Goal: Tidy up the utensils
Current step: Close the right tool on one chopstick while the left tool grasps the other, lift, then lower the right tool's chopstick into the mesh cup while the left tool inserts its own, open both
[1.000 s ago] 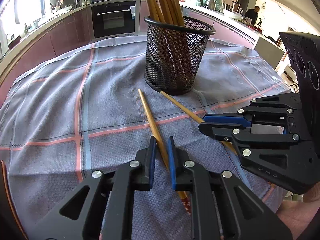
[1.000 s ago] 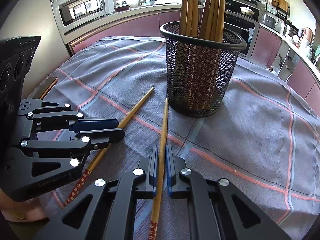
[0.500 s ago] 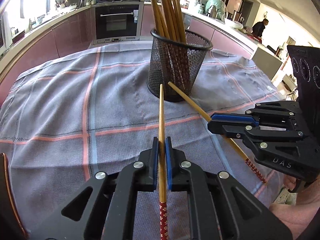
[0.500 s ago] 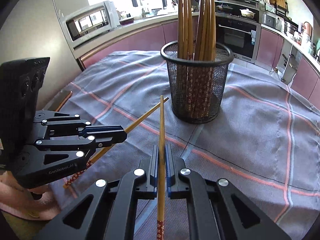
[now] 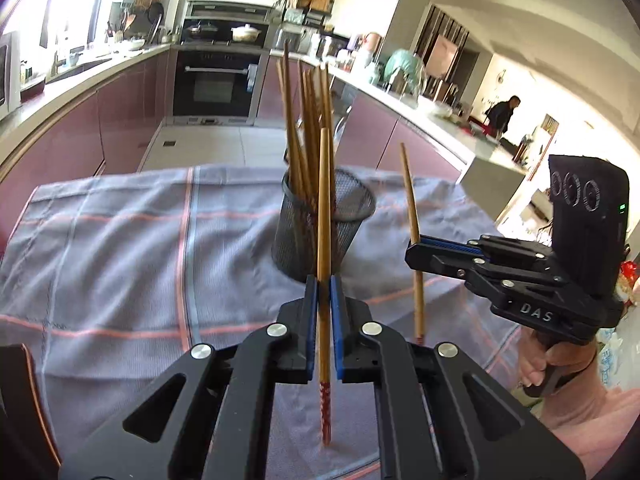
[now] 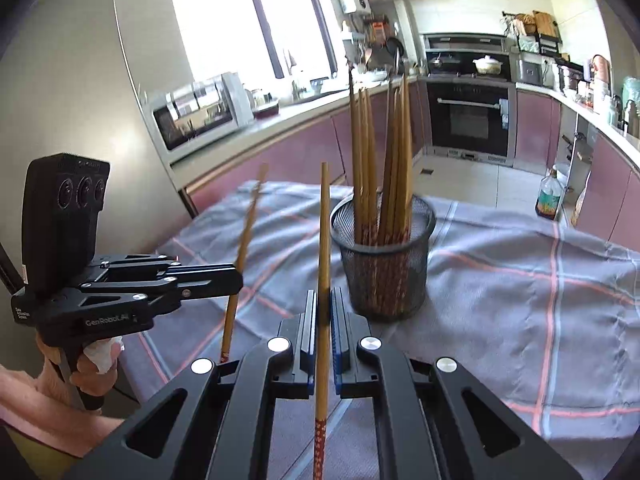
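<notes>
A black mesh cup (image 5: pixel 324 224) stands on the checked cloth and holds several wooden chopsticks (image 5: pixel 306 128); it also shows in the right wrist view (image 6: pixel 386 260). My left gripper (image 5: pixel 324 288) is shut on a chopstick (image 5: pixel 324 208), held upright above the cloth, just short of the cup. My right gripper (image 6: pixel 324 300) is shut on another chopstick (image 6: pixel 323 248), also upright, left of the cup. Each gripper shows in the other's view: the right one (image 5: pixel 414 250) with its chopstick (image 5: pixel 410 200), the left one (image 6: pixel 236 280) with its chopstick (image 6: pixel 246 232).
The grey cloth with pink and blue lines (image 5: pixel 120 248) covers the table. Kitchen counters, an oven (image 5: pixel 218 84) and a microwave (image 6: pixel 200 114) lie beyond. A bottle (image 6: pixel 548 196) stands on the floor at the right. A person (image 5: pixel 502 114) stands far back.
Both grippers closed on the two chopsticks lying on the cloth, lifted them and tilted them upright. The cup now lies farther off and lower in both views.
</notes>
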`<state>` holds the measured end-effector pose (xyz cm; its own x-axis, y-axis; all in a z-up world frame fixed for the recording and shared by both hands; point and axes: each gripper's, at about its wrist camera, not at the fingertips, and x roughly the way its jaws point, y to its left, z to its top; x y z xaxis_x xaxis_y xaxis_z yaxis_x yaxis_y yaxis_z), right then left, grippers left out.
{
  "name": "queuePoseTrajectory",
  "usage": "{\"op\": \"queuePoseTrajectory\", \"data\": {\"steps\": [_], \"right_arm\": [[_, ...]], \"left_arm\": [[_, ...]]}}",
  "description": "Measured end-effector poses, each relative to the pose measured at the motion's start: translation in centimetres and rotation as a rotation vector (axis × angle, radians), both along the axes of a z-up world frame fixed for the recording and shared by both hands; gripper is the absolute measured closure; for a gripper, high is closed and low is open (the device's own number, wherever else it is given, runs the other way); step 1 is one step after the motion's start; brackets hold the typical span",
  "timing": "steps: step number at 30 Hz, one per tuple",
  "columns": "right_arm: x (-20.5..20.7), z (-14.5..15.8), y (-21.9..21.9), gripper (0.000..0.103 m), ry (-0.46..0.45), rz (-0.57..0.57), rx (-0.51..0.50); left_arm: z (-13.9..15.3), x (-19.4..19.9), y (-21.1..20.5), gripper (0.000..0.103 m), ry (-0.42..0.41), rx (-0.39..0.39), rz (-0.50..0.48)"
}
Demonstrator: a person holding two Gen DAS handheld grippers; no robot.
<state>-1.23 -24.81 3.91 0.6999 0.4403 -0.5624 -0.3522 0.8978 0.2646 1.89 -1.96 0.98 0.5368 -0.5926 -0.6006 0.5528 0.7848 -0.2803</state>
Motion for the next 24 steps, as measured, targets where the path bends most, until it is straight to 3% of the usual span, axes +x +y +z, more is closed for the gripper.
{"op": "queuePoseTrajectory", "data": {"steps": [16,24], "right_arm": [[2.1,7.4,-2.3,0.098,-0.211,-0.056,0.009],[4.0,9.6,-3.3,0.098,-0.265,-0.089,0.008]], "left_arm": [[9.5,2.1,-0.1,0.096,-0.166,-0.148,0.032],[12.7,4.1,-1.8,0.096,-0.233,-0.158,0.080]]}}
